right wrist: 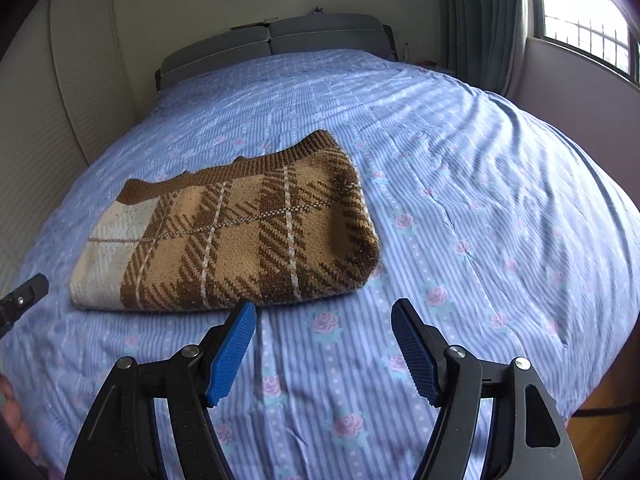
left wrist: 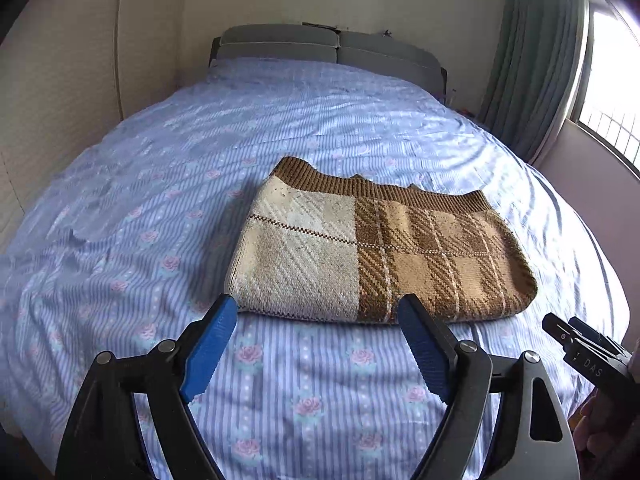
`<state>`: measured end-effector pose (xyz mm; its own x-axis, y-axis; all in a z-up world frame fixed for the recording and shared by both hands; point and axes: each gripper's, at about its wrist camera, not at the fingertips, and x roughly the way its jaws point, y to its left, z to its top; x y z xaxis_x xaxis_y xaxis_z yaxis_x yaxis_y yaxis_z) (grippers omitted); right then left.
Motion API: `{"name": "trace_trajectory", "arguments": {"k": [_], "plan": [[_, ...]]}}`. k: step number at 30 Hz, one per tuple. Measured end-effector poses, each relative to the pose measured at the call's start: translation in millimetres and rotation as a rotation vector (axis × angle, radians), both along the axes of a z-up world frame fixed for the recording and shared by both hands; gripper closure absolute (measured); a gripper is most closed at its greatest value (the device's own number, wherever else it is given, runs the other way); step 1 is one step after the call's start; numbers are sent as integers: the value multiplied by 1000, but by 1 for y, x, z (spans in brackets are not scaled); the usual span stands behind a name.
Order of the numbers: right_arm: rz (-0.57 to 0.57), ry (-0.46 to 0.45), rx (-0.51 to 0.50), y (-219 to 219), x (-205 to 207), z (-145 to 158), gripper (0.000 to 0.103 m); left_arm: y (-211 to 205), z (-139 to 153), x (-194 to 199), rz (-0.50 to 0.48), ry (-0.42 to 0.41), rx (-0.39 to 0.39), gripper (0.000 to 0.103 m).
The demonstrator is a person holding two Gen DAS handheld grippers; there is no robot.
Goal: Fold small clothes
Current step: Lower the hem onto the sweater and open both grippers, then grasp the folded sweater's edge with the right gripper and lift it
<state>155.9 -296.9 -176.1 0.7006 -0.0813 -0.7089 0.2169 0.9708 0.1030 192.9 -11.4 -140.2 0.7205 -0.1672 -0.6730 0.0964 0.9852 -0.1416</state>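
A brown and cream plaid knit garment (left wrist: pixel 380 248) lies folded into a rectangle on the bed; it also shows in the right wrist view (right wrist: pixel 232 236). My left gripper (left wrist: pixel 318 308) is open and empty, its blue pads just short of the garment's near edge. My right gripper (right wrist: pixel 324 312) is open and empty, hovering over the sheet off the garment's near right corner. The right gripper's tip shows at the right edge of the left wrist view (left wrist: pixel 580 344). The left gripper's tip shows at the left edge of the right wrist view (right wrist: pixel 24 292).
The bed (left wrist: pixel 160 200) carries a blue striped sheet with pink roses. A grey headboard (left wrist: pixel 328 46) stands at the far end. A cream wall panel is on the left; a curtain (left wrist: pixel 532 60) and window (right wrist: pixel 588 28) are on the right. The wooden floor (right wrist: pixel 592 432) shows beyond the bed's near right edge.
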Motion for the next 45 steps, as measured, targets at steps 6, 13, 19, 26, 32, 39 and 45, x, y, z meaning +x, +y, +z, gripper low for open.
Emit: {"name": "trace_trajectory", "arguments": {"k": [6, 13, 19, 26, 32, 39, 45], "plan": [[-28, -23, 64, -5, -17, 11, 32, -1, 12, -20, 17, -27, 1, 19], [-99, -75, 206, -20, -18, 6, 32, -5, 12, -21, 45, -43, 9, 19], [-208, -110, 438, -41, -12, -24, 32, -9, 4, -7, 57, -37, 13, 19], [-249, -87, 582, -44, 16, -61, 32, -19, -8, 27, 55, -15, 16, 19], [-276, -81, 682, -51, 43, -87, 32, -25, -12, 50, 47, -20, 16, 19], [-305, -120, 735, -54, 62, -97, 32, -19, -16, 62, 68, -9, 0, 19], [-321, -148, 792, -60, 79, -96, 39, -11, -17, 62, 86, -3, -8, 19]]}}
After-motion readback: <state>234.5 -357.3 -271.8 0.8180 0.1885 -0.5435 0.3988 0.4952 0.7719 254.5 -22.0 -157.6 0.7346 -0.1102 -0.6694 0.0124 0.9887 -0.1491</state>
